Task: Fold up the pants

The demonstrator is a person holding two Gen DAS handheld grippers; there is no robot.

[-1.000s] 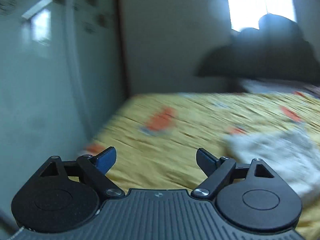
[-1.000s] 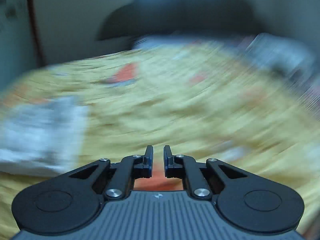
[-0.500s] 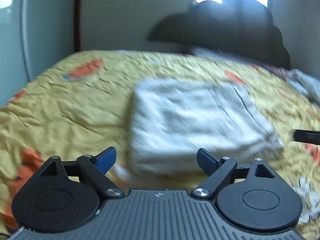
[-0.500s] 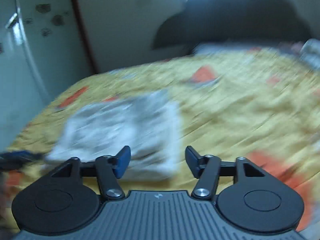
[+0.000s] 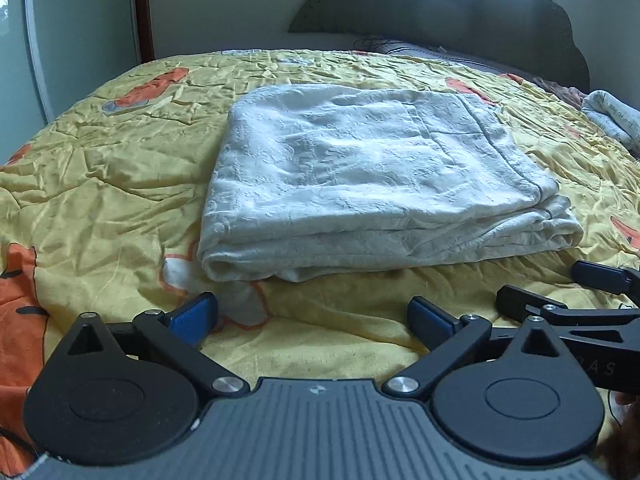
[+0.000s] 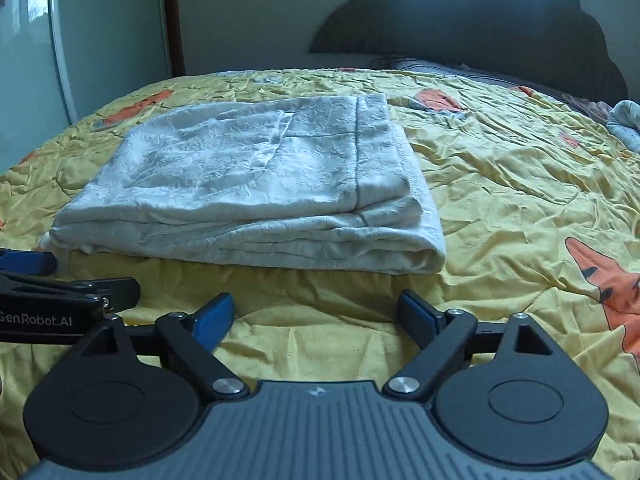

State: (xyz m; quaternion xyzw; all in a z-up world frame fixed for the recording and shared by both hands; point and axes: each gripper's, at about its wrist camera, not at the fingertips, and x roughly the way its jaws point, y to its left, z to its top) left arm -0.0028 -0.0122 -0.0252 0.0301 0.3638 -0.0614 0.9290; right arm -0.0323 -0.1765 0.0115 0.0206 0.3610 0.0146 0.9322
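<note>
The pants [image 5: 360, 184] [image 6: 248, 184] are pale grey-white and lie folded into a thick rectangle on the yellow quilt. My left gripper [image 5: 312, 314] hovers just short of their near edge. Its jaws are opening wide and nothing is between its blue pads. My right gripper [image 6: 316, 312] sits beside it, facing the fold's near right corner. Its jaws are also opening and hold nothing. Each gripper shows in the other's view: the right gripper's fingers [image 5: 600, 278] at the right edge, the left gripper's fingers [image 6: 100, 288] at the left edge.
The bed's yellow quilt [image 5: 100, 168] [image 6: 520, 184] has orange prints and many wrinkles. A dark scalloped headboard [image 6: 500, 32] stands at the far end. Another pale cloth [image 5: 612, 120] lies at the far right. A glossy wardrobe door [image 6: 80, 40] is on the left.
Both views swung down and settled on the folded pants, now sharp and close. The right jaws went from shut to wide open. The left jaws spread a little wider.
</note>
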